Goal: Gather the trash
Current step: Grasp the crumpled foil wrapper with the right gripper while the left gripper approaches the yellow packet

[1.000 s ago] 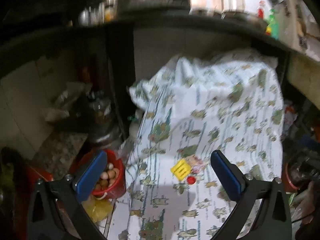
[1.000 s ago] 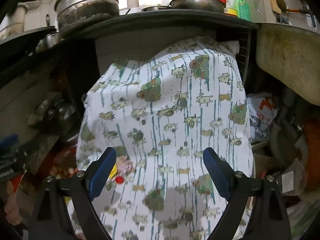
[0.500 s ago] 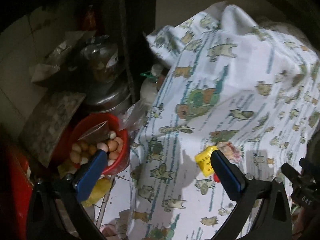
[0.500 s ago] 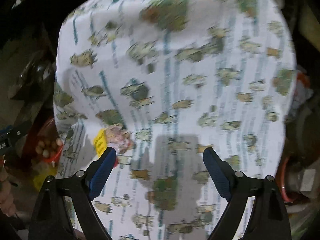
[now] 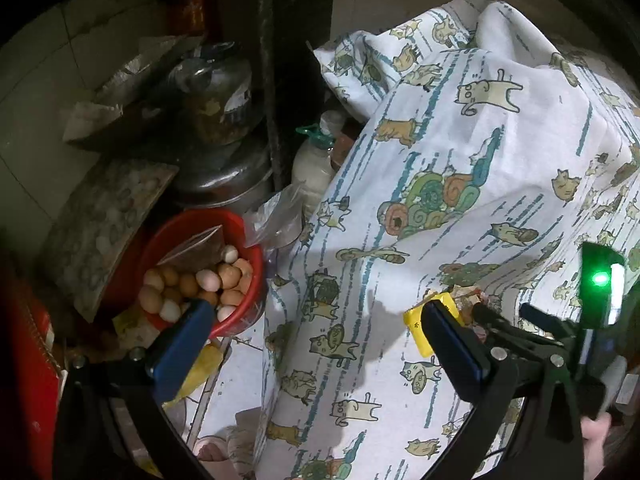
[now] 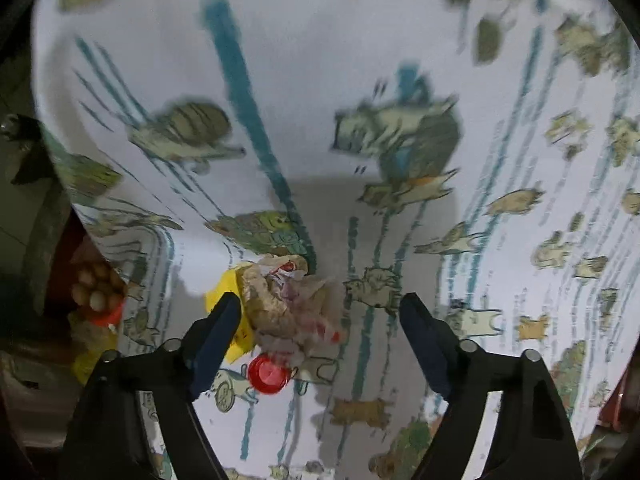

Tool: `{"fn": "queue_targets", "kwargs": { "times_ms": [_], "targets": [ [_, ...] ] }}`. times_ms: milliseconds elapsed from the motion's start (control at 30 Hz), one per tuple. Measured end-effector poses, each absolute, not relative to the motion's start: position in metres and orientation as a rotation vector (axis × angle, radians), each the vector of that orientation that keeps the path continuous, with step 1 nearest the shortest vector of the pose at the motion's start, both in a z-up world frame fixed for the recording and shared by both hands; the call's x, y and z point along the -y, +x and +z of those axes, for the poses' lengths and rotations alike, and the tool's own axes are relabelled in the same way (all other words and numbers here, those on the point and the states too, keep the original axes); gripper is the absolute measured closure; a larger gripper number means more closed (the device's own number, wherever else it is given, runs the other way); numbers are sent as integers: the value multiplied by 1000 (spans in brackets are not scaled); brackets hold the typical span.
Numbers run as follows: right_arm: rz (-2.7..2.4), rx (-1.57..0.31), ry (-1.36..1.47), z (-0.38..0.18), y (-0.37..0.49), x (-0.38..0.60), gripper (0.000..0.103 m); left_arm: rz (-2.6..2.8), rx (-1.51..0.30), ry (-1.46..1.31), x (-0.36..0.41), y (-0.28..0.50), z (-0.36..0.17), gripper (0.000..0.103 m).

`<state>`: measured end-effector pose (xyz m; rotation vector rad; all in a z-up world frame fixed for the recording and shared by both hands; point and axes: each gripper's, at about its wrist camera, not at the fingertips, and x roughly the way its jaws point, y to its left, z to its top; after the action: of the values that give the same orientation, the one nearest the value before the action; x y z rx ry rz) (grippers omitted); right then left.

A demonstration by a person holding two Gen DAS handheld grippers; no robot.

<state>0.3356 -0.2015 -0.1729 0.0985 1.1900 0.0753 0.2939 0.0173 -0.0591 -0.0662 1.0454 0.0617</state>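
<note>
Trash lies on a white cat-print cloth (image 6: 320, 92): a crumpled wrapper (image 6: 284, 300), a yellow packet (image 6: 224, 294) and a red bottle cap (image 6: 269, 374). My right gripper (image 6: 320, 316) is open just above the wrapper, with the wrapper between its left finger and the middle of the gap. In the left wrist view the yellow packet (image 5: 418, 326) shows behind my right finger, and the right gripper's black fingers (image 5: 516, 328) reach in beside it. My left gripper (image 5: 316, 338) is open and empty over the cloth's left edge (image 5: 304, 280).
A red bowl of eggs (image 5: 208, 276) sits left of the cloth, with a plastic bag (image 5: 276, 220), a white bottle (image 5: 314, 164), jars and metal pots (image 5: 224, 176) behind it. A dark post (image 5: 280, 60) stands at the back.
Both grippers have moved down and closer to the cloth. The right gripper has closed in on the wrapper pile, which now fills the space by its left finger. Both stayed open.
</note>
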Motion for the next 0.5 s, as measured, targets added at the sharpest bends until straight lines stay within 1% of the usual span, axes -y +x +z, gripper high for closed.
{"fn": "queue_targets", "kwargs": {
  "times_ms": [67, 100, 133, 167, 267, 367, 500],
  "targets": [
    [87, -1213, 140, -182, 339, 202, 32, 64, -1047, -67, -18, 295, -59, 0],
    [99, -1219, 169, -185, 341, 203, 34, 66, -1047, -67, -18, 295, -59, 0],
    [118, -1225, 206, -189, 341, 203, 41, 67, -1049, -68, -19, 295, -60, 0],
    [134, -1234, 224, -190, 340, 203, 51, 67, -1051, -69, -19, 296, -60, 0],
    [186, -1251, 262, -192, 336, 199, 67, 67, -1062, -74, -19, 296, -62, 0],
    [230, -1261, 268, -187, 328, 195, 73, 64, -1075, -67, -18, 295, -65, 0],
    [328, -1300, 258, -183, 309, 184, 75, 64, -1085, -35, -13, 293, -69, 0]
  ]
}}
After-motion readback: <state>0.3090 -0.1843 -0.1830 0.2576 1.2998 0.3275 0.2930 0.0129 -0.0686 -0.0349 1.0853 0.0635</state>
